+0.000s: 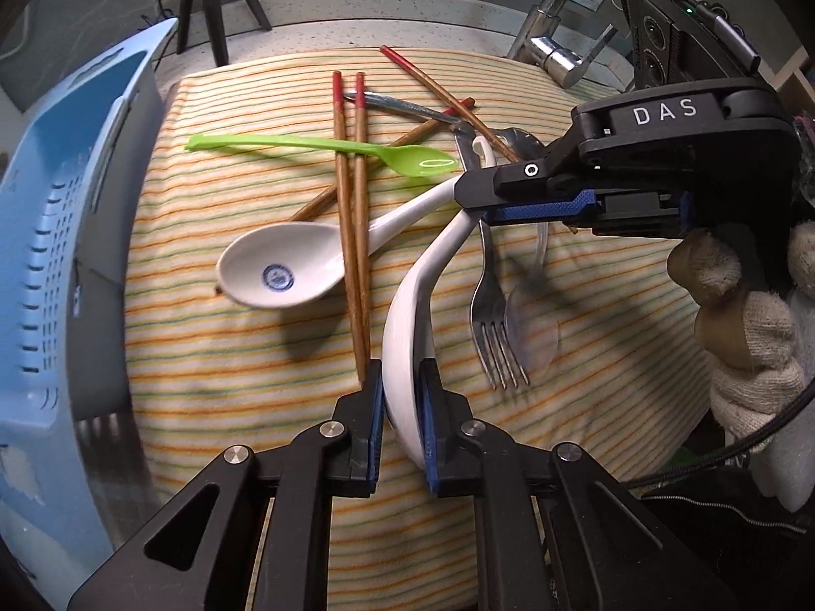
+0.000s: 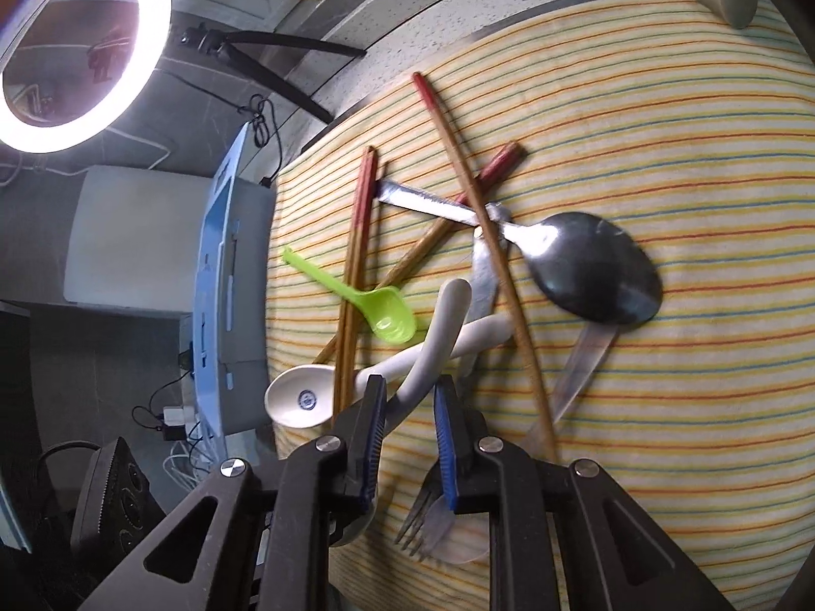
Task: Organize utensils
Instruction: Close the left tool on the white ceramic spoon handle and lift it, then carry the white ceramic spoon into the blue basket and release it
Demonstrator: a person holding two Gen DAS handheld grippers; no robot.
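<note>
The plain white ceramic soup spoon (image 1: 407, 336) sits on edge over the striped yellow towel (image 1: 244, 397), its bowl clamped between the pads of the left gripper (image 1: 402, 397). Its handle runs up and away to the right gripper (image 1: 471, 203), whose jaws are nearly together around the handle; the right wrist view shows the handle between the blue pads (image 2: 377, 417), though whether they press on it I cannot tell for certain.

The step in hand looks like lifting this spoon clear of the pile. Done well, one gripper should carry it while the other yields, and the lift should be straight up and slow, since glazed ceramic is slick against the pads.

A second white ceramic spoon with a blue emblem (image 1: 275, 270) crosses under the held handle, and a pair of red-tipped wooden chopsticks (image 1: 351, 234) lies over that spoon with its tips just beside the left jaw. A steel fork (image 1: 489, 321) and a clear plastic spoon (image 1: 535, 326) lie just beside, to the right. Further off are a green plastic spoon (image 1: 326, 147), a large steel spoon (image 2: 596, 270) and crossed chopsticks. The pale blue perforated plastic basket (image 1: 66, 234) stands at the towel's left edge, a likely destination.
</note>
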